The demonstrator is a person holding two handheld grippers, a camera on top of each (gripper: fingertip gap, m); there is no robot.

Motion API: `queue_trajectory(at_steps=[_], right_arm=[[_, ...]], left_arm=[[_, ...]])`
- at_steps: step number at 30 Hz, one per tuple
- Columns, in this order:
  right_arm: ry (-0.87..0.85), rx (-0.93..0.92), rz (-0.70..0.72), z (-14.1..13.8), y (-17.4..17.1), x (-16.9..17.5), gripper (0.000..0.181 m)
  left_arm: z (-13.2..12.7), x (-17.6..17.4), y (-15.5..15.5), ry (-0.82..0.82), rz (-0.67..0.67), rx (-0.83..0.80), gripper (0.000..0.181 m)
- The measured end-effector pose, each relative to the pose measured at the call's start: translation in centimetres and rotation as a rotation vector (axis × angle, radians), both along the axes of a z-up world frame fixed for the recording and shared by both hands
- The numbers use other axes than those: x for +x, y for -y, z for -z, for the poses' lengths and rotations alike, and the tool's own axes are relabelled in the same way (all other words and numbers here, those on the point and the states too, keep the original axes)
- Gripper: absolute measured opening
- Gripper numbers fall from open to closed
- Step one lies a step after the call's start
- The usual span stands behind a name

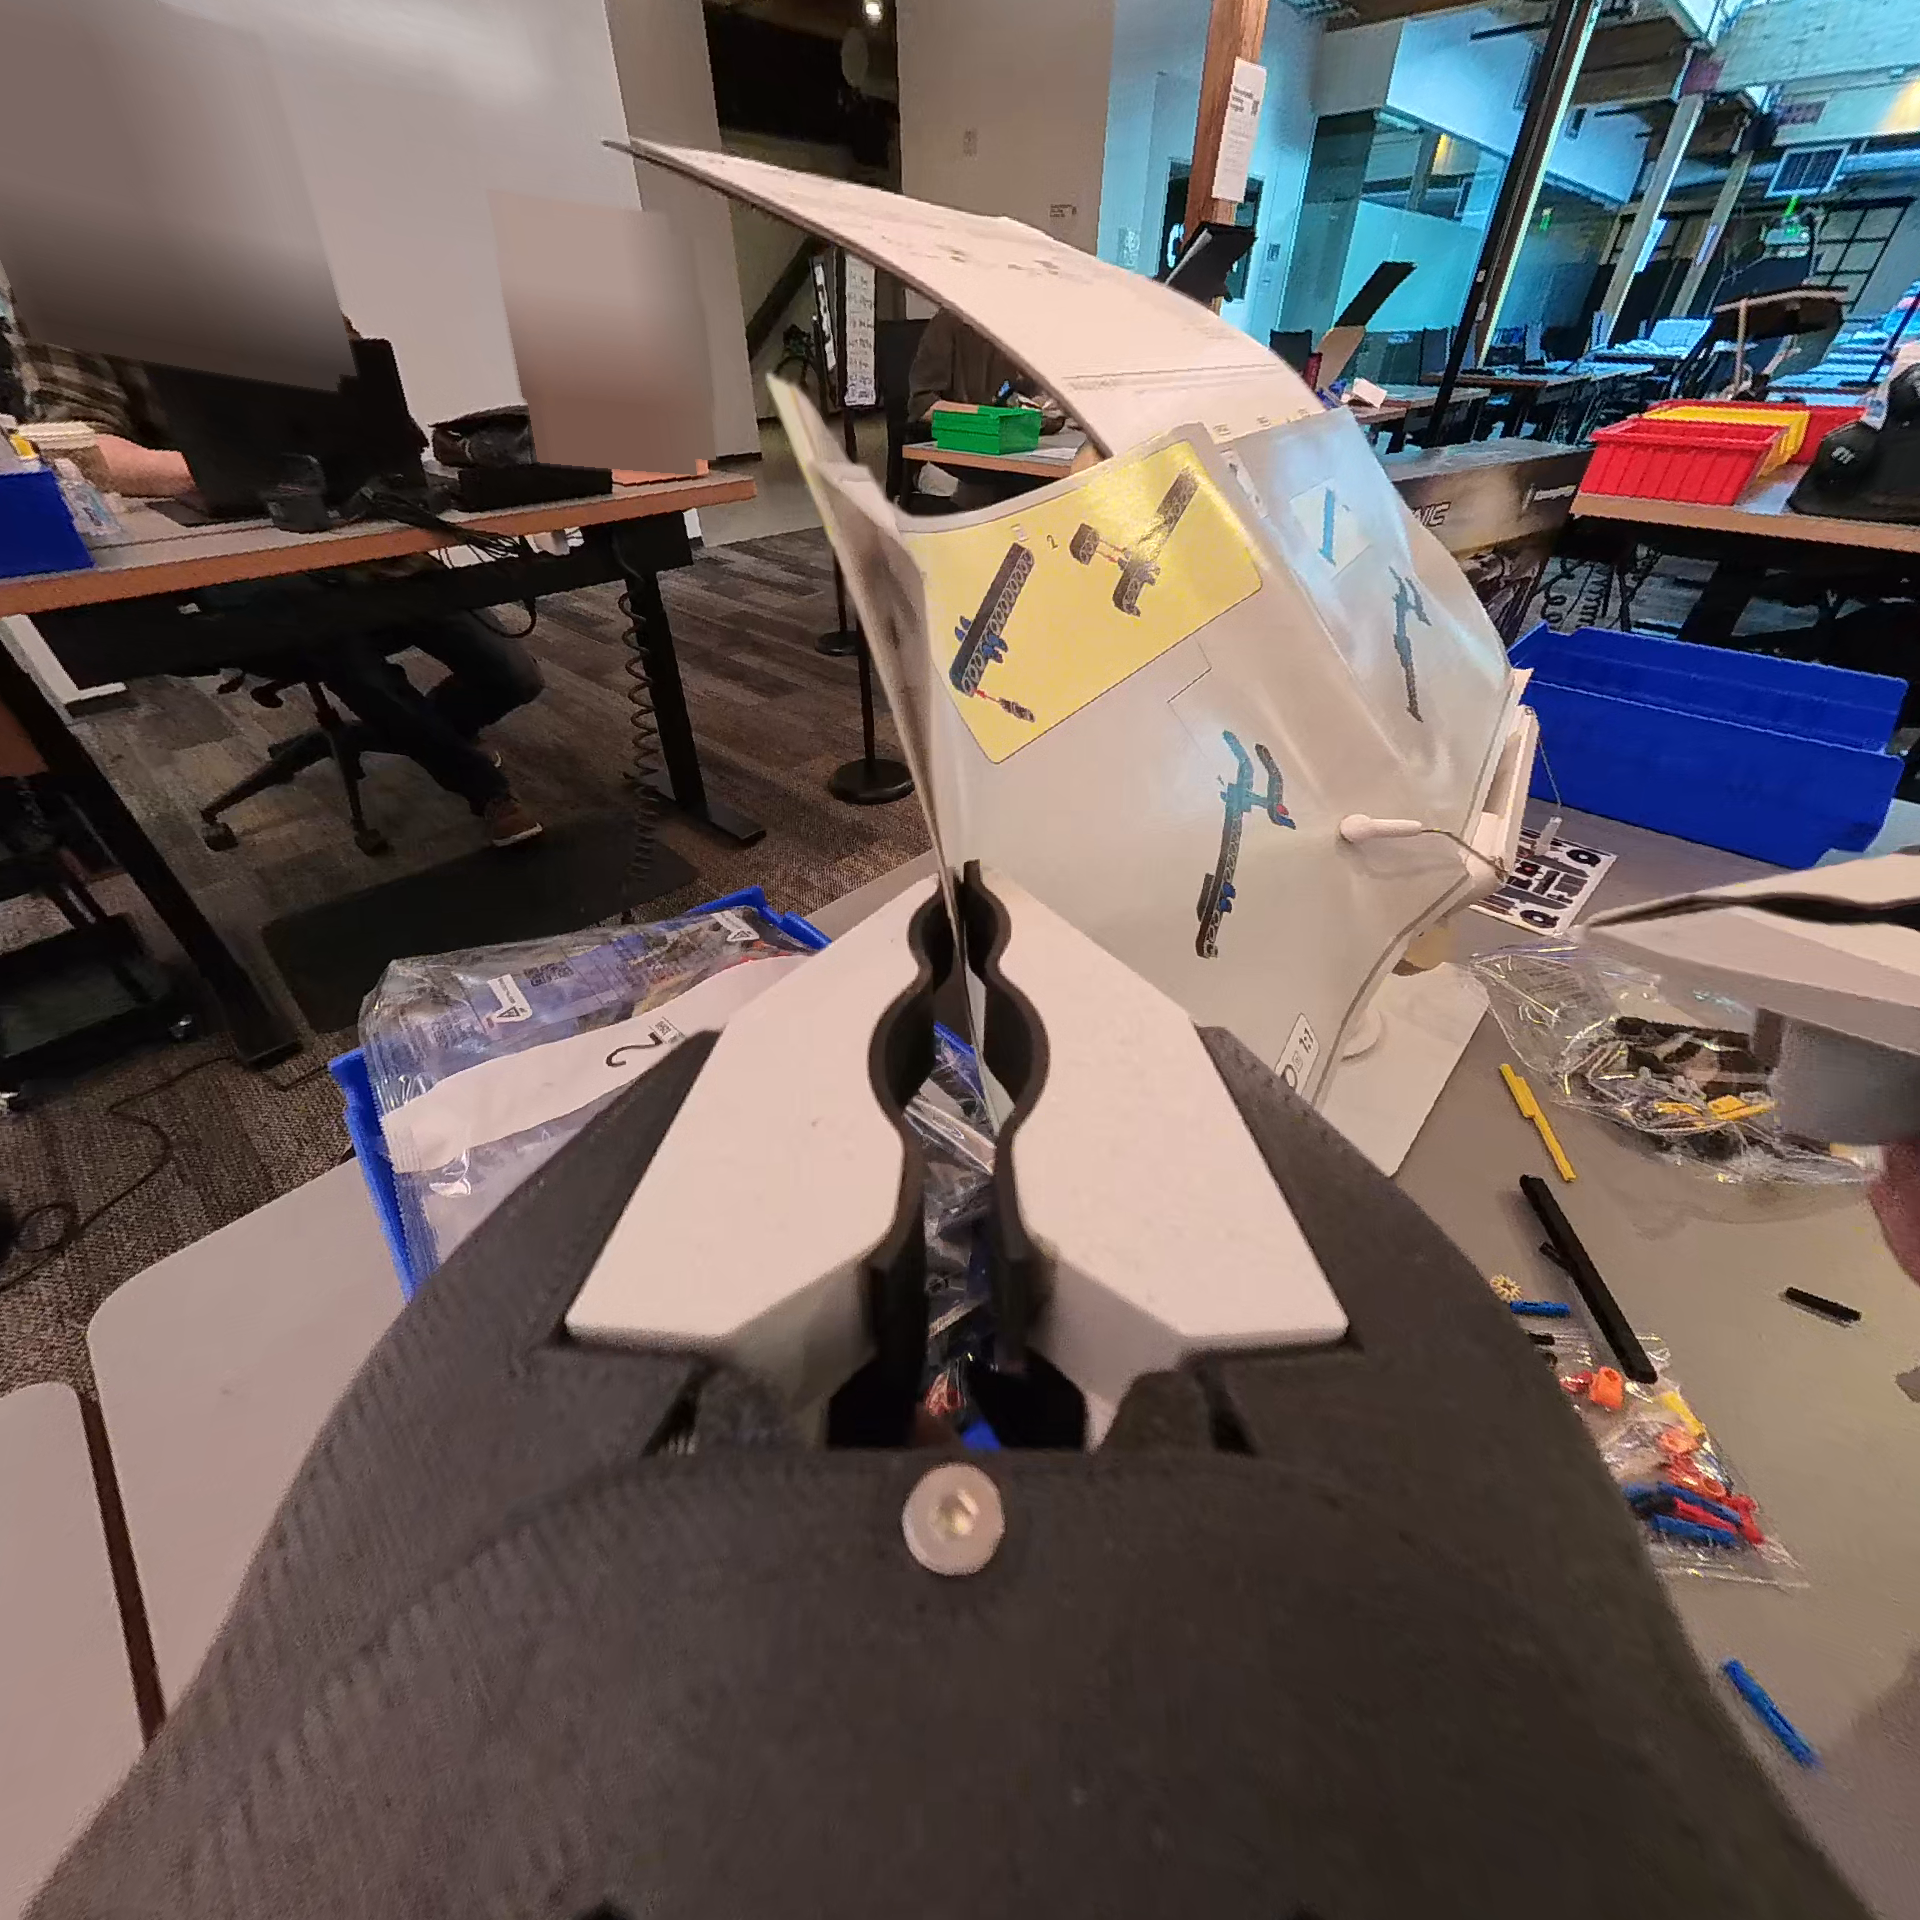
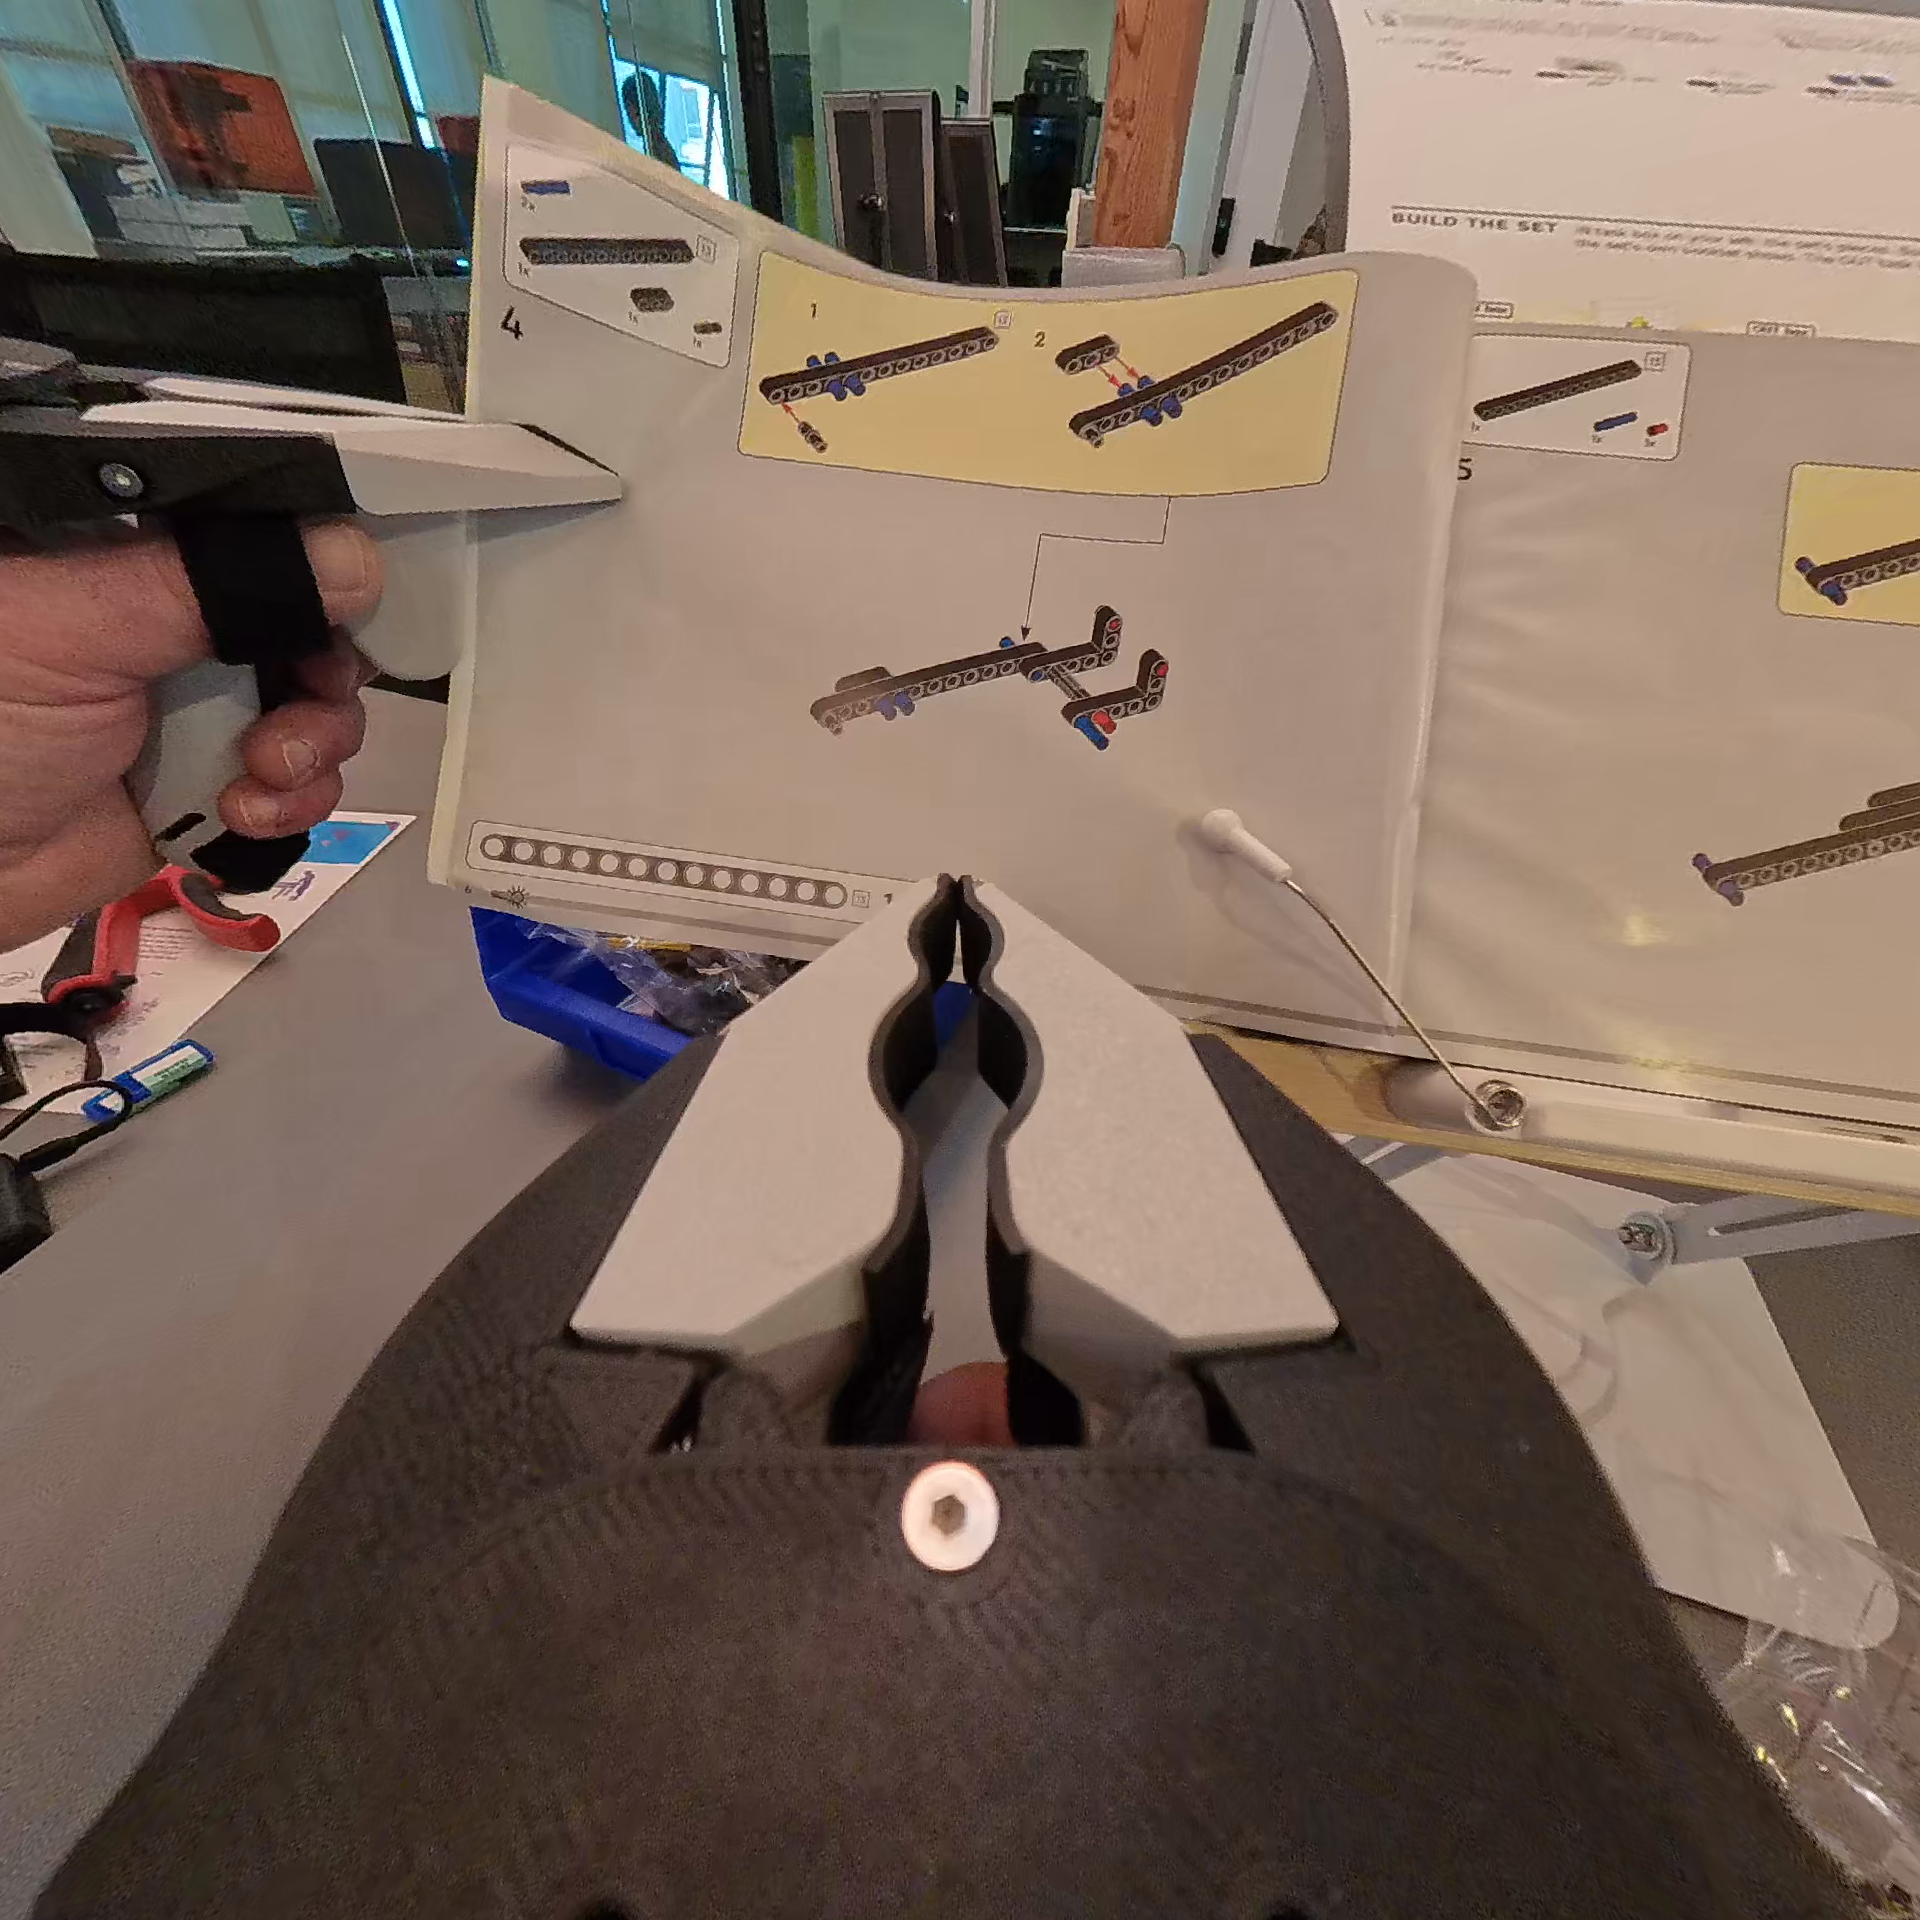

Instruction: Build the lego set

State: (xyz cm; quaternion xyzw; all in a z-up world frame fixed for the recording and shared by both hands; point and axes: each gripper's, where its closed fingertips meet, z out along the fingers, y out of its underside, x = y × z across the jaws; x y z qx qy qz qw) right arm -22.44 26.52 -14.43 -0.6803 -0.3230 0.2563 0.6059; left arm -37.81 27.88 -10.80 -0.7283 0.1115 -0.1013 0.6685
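Note:
The instruction booklet point(image 2: 935, 623) stands open on a white book stand point(image 2: 1714, 1403); a wire clip point(image 2: 1351, 935) lies against its pages. My left gripper point(image 1: 961, 904) is shut on the left edge of one page point(image 1: 1091, 644) and holds it bent away from the stand; it also shows in the right wrist view point(image 2: 608, 483). My right gripper point(image 2: 958, 888) is shut just in front of the booklet's bottom edge, with nothing seen between its fingers. In the left wrist view it point(image 1: 1600, 920) sits to the right of the stand. Loose pieces lie on the table: a long black beam point(image 1: 1590, 1288), a yellow piece point(image 1: 1538, 1122), a blue pin point(image 1: 1766, 1725).
A blue bin point(image 1: 369, 1101) of sealed parts bags point(image 1: 582, 997) sits left of the stand. An opened clear bag point(image 1: 1662, 1081) and a small bag of coloured pins point(image 1: 1683, 1475) lie at right. Another blue bin point(image 1: 1704, 738) stands behind. Red-handled pliers point(image 2: 177, 925) lie at the left. Across from one pair of fingers to the other is roughly 15 cm. The left gripper is farther from the blue pin point(image 1: 1766, 1725), some 40 cm, than the right, some 30 cm.

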Motion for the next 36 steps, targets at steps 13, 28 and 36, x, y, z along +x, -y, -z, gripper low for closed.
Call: queue_trajectory(at_steps=[13, 28, 36], right_arm=[[0.031, 0.021, 0.087, -1.1, -5.0, 6.2, 0.0], [0.063, -0.006, 0.19, -1.2, -11.1, 13.4, 0.0], [0.082, -0.029, 0.197, -0.2, -12.3, 14.7, 0.0]], left_arm=[[0.8, -0.4, -0.8, -0.005, -0.044, -0.011, 0.0], [0.3, -0.7, -1.6, -0.026, -0.084, -0.011, 0.0], [0.1, -0.8, -2.0, -0.027, -0.097, -0.003, 0.0]])
